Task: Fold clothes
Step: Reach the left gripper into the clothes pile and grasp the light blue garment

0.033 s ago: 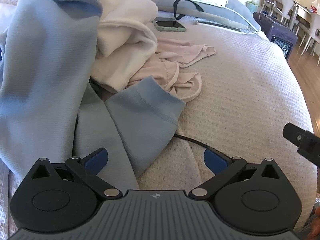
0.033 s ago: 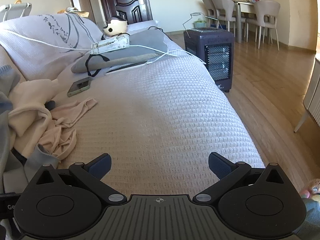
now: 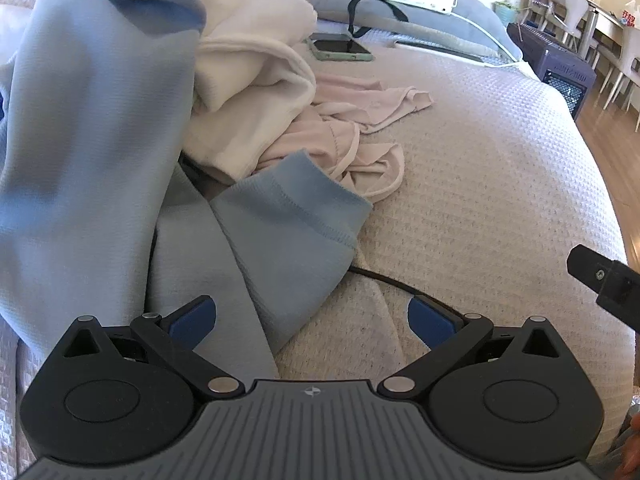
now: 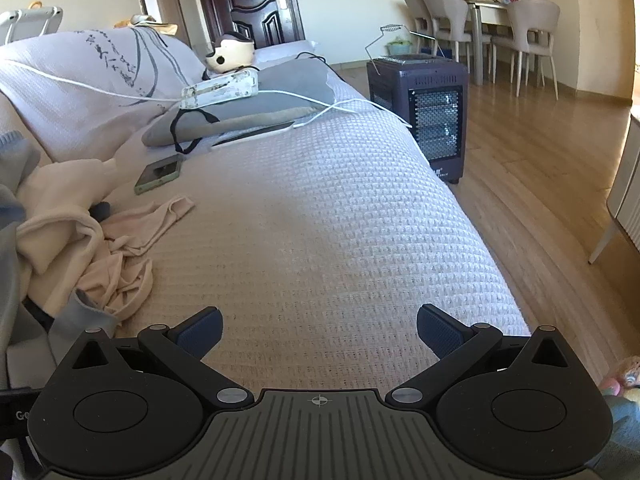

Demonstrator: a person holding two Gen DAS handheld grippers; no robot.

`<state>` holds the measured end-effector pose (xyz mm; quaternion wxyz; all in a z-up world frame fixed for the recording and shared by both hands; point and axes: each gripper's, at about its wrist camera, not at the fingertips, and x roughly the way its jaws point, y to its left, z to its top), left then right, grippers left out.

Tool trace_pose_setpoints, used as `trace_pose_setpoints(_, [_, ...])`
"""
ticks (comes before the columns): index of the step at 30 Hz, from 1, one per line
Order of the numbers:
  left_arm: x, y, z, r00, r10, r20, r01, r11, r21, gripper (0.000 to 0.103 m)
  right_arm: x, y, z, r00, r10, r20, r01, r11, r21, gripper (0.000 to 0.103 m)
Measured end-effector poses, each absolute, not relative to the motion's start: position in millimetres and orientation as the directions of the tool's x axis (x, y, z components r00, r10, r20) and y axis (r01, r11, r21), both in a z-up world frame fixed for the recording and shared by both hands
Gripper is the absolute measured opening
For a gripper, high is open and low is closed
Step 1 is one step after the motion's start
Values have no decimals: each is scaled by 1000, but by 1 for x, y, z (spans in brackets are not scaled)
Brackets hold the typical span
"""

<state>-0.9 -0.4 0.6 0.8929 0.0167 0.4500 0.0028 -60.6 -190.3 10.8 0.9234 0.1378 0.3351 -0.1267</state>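
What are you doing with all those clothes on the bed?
A person holding two grippers is about to fold laundry. The left gripper hovers with open jaws over the cuff of a light blue sweatshirt, not gripping it yet. The right gripper is open too, over a bare part of the bed. A cream garment and a pink garment lie unfolded in a heap.

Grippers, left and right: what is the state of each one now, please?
Left gripper: open, holding nothing; the blue sweatshirt lies between its jaws.
Right gripper: open, empty, above the bedspread.
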Motion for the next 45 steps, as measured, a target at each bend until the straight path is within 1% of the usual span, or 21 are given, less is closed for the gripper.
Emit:
trace_pose_setpoints(3, [-6, 0, 4, 601, 21, -799, 23, 999, 43, 103, -60, -186, 10, 738, -146, -659, 328, 931, 161, 103])
trace_pose_setpoints(4, [-9, 4, -3, 599, 9, -801, 15, 1000, 22, 103, -59, -185, 10, 738, -144, -660, 328, 930, 164, 103])
trace_pose_setpoints(6, [-3, 5, -3, 573, 6, -819, 14, 1000, 17, 103, -58, -192, 9, 740, -113, -663, 330, 920, 213, 103])
trace_pose_setpoints(8, [0, 0, -2, 564, 18, -826, 8, 1000, 27, 103, -62, -197, 10, 750, -108, -652, 324, 920, 220, 103])
trace_pose_setpoints(12, [4, 8, -4, 551, -59, -832, 10, 998, -64, 103, -61, -190, 10, 744, -132, -655, 326, 927, 183, 103])
trace_pose_setpoints(14, [2, 10, -3, 560, -77, -825, -10, 995, -100, 103, -61, -190, 10, 756, -120, -644, 310, 932, 190, 103])
trace_pose_setpoints(21, [12, 30, 1, 542, -30, -840, -130, 984, -119, 103, -61, -187, 14, 775, -86, -626, 266, 943, 199, 103])
trace_pose_setpoints(24, [14, 41, 8, 575, -59, -816, -111, 982, -150, 103, -64, -187, 13, 792, -48, -609, 234, 945, 230, 103])
trace_pose_setpoints(27, [18, 49, 19, 613, -66, -788, -57, 990, -127, 103, -64, -188, 14, 794, -41, -607, 232, 943, 240, 103])
trace_pose_setpoints(28, [22, 51, 23, 614, -54, -788, -59, 992, -114, 103, -64, -188, 14, 792, -40, -609, 233, 942, 242, 103])
trace_pose_setpoints(30, [25, 61, 26, 610, -61, -790, -66, 990, -127, 103, -63, -189, 13, 789, -29, -613, 231, 940, 253, 103])
trace_pose_setpoints(32, [21, 67, 37, 632, -62, -772, -72, 988, -137, 103, -63, -190, 12, 791, -11, -612, 223, 936, 271, 103])
trace_pose_setpoints(36, [15, 74, 69, 702, -8, -712, -75, 994, -85, 103, -65, -192, 14, 804, 3, -595, 214, 931, 294, 103])
trace_pose_setpoints(42, [29, 112, 108, 754, 175, -633, -204, 979, 27, 103, -65, -194, 15, 808, 15, -589, 211, 926, 313, 103])
trace_pose_setpoints(45, [48, 126, 117, 751, 160, -641, -194, 981, 17, 103, -64, -194, 14, 805, 21, -593, 209, 925, 317, 103])
